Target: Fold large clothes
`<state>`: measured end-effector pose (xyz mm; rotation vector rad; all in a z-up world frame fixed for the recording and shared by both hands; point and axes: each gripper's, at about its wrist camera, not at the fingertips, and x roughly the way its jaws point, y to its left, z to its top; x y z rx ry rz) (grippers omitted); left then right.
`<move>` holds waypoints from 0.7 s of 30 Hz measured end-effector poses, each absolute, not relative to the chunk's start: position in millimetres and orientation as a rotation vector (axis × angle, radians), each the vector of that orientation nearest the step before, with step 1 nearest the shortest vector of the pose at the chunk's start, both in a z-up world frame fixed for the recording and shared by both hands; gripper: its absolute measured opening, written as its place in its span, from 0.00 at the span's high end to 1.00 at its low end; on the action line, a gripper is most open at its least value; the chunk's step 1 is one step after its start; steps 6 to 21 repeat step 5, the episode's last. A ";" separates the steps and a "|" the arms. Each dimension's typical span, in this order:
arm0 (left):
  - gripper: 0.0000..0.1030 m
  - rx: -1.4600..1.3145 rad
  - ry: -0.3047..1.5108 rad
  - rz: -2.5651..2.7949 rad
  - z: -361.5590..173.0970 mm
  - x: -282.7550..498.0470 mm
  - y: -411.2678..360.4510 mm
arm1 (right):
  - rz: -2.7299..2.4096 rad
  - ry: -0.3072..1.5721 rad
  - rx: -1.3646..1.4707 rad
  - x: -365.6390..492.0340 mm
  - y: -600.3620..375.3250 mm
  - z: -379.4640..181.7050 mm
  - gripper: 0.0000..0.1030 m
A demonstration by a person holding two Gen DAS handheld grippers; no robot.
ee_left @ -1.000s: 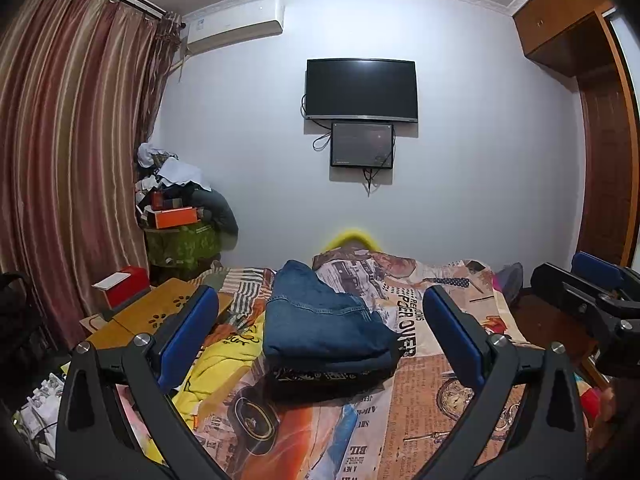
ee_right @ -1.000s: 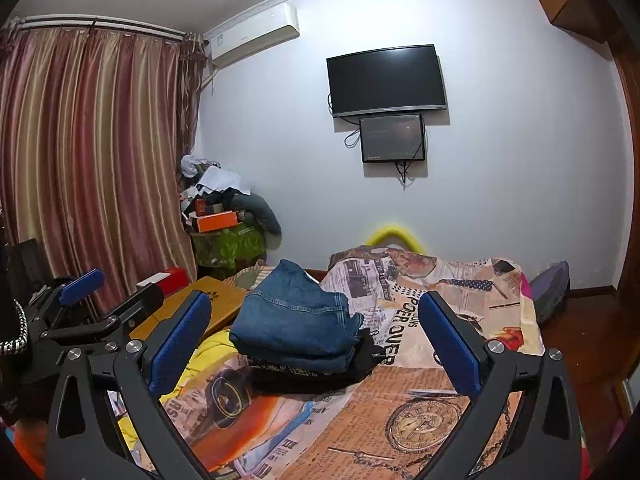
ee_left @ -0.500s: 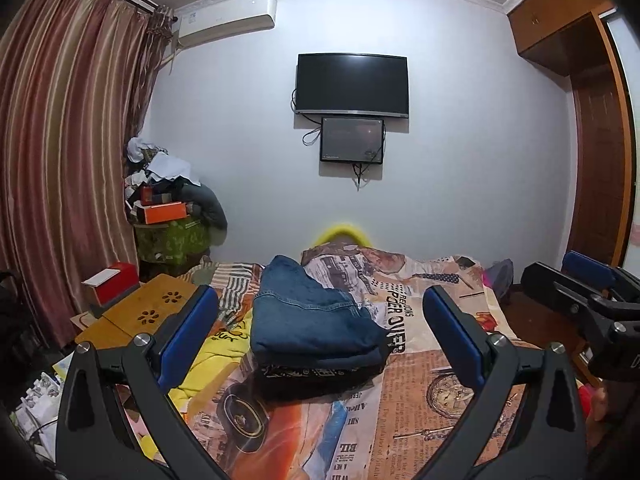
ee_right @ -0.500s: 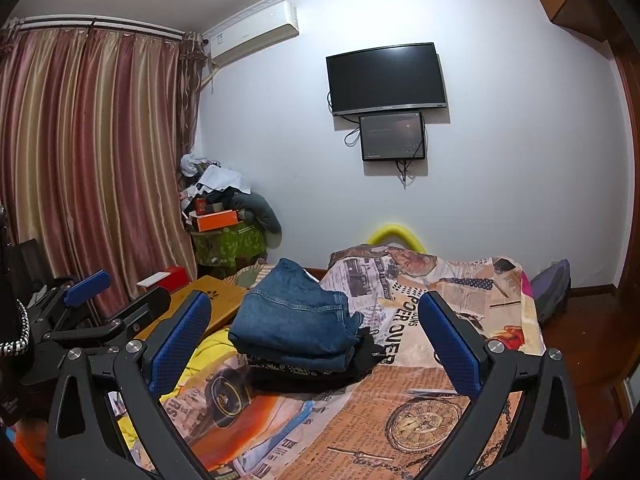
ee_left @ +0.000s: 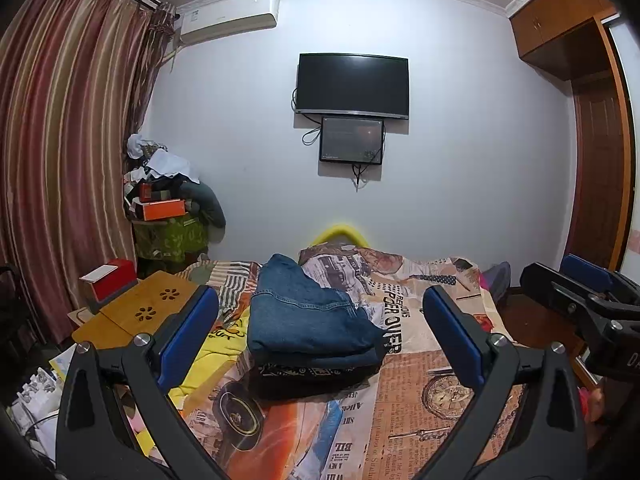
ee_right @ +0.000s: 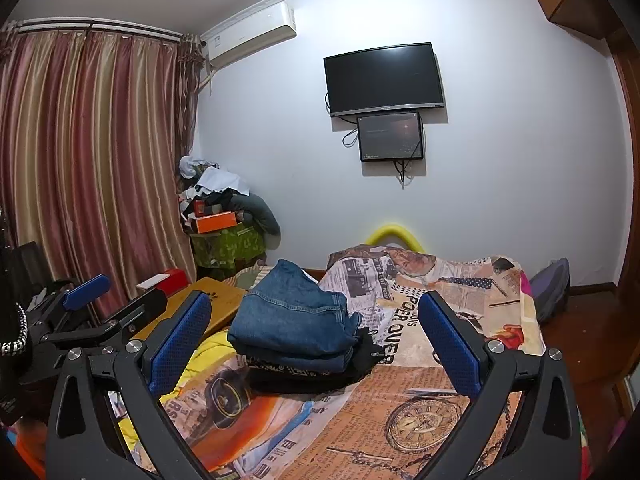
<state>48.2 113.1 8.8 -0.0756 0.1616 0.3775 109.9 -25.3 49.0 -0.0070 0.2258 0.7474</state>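
Folded blue jeans [ee_left: 308, 316] lie on top of a folded dark patterned garment [ee_left: 312, 376] on the bed. The stack also shows in the right wrist view [ee_right: 296, 320]. My left gripper [ee_left: 320, 340] is open and empty, held back from the stack and above the bed. My right gripper [ee_right: 316, 344] is open and empty, also held back from the stack. The right gripper shows at the right edge of the left wrist view [ee_left: 580, 292]. The left gripper shows at the left edge of the right wrist view [ee_right: 96, 308].
The bed has a newspaper-print cover [ee_left: 420, 392] and a yellow cloth [ee_left: 212, 356] at its left. A wooden lap table [ee_left: 136, 312] with a red box [ee_left: 108, 284] stands left. A cluttered pile [ee_left: 164, 208], curtains [ee_left: 68, 152], wall TV [ee_left: 352, 84] and wardrobe [ee_left: 596, 152] surround it.
Both grippers stay open and empty. The left wrist view has shifted slightly, so the clothes stack sits a little further left and the camera points a bit higher. The stack has not moved.
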 end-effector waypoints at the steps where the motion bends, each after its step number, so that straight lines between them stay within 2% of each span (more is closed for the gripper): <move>1: 0.01 -0.075 0.161 0.376 8.4 47.9 113.0 | 0.748 0.226 -0.008 109.9 -25.3 48.7 0.00; 21: 0.01 -0.076 0.159 0.384 7.7 47.3 113.6 | 0.749 0.226 -0.011 110.5 -23.7 48.0 0.00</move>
